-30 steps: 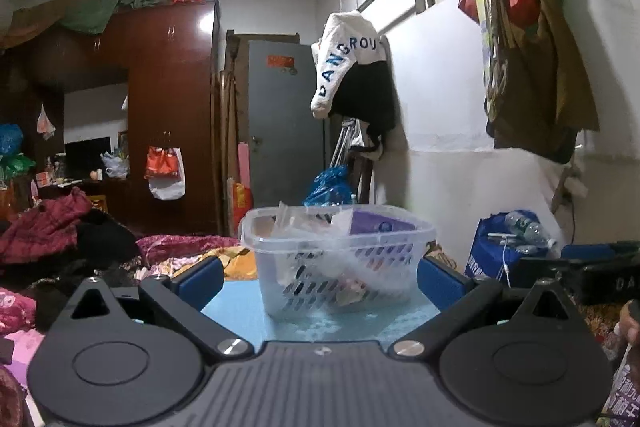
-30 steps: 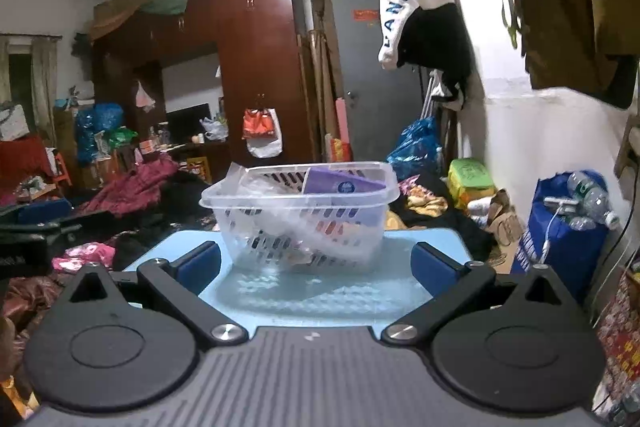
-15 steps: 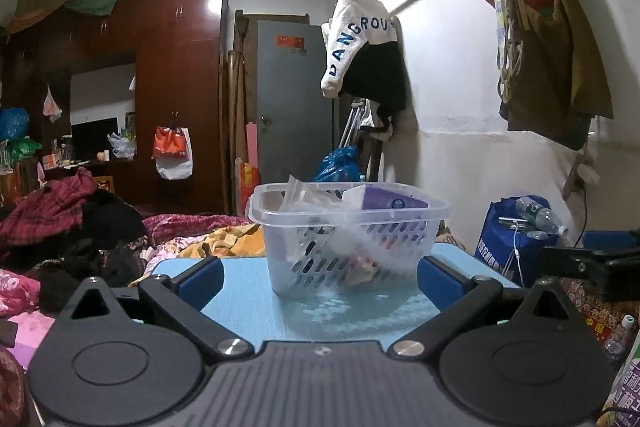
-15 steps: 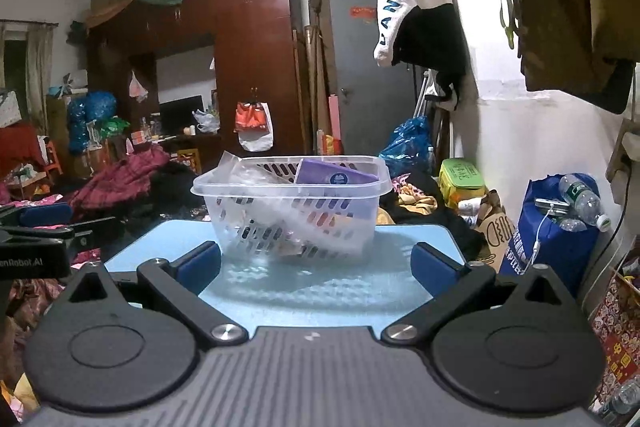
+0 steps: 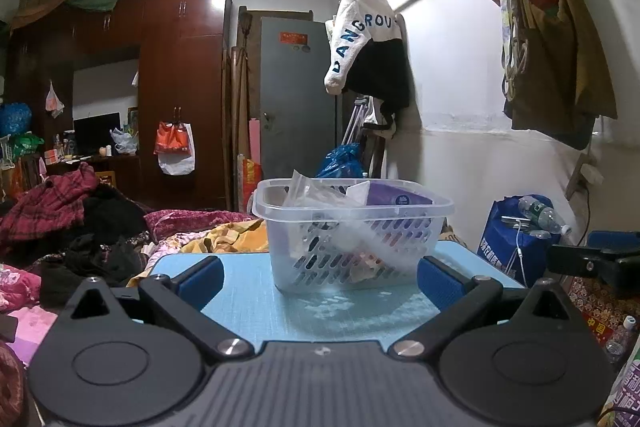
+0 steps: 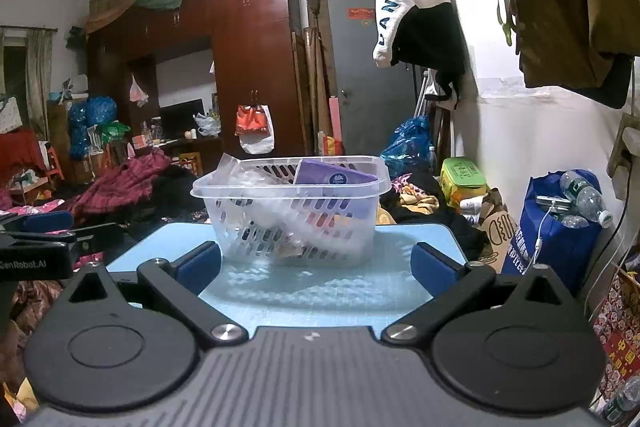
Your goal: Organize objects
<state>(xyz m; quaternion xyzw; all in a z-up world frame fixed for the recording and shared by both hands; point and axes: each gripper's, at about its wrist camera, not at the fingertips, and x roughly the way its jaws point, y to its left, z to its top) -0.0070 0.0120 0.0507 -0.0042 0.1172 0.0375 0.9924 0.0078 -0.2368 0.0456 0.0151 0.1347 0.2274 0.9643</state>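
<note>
A clear plastic basket (image 5: 424, 207) stands on a light blue table (image 5: 248, 291); it also shows in the right wrist view (image 6: 224, 191). It holds a purple pack (image 6: 332, 179), clear plastic bags (image 5: 316, 193) and other small items seen through its slotted wall. My left gripper (image 5: 320, 279) is open and empty, low over the table's near side, facing the basket. My right gripper (image 6: 316, 265) is open and empty, also short of the basket. Each gripper shows at the edge of the other's view.
Piles of clothes (image 5: 60, 211) lie left of the table. A blue bag with bottles (image 6: 560, 227) stands at the right by the white wall. A wardrobe (image 5: 176, 87) and a grey door (image 5: 298, 99) are far behind. Clothes and bags (image 5: 552, 39) hang above right.
Both grippers have drawn back slightly from the basket and tilted up a little, so more of the table shows. The basket has not moved. Both stay open.
</note>
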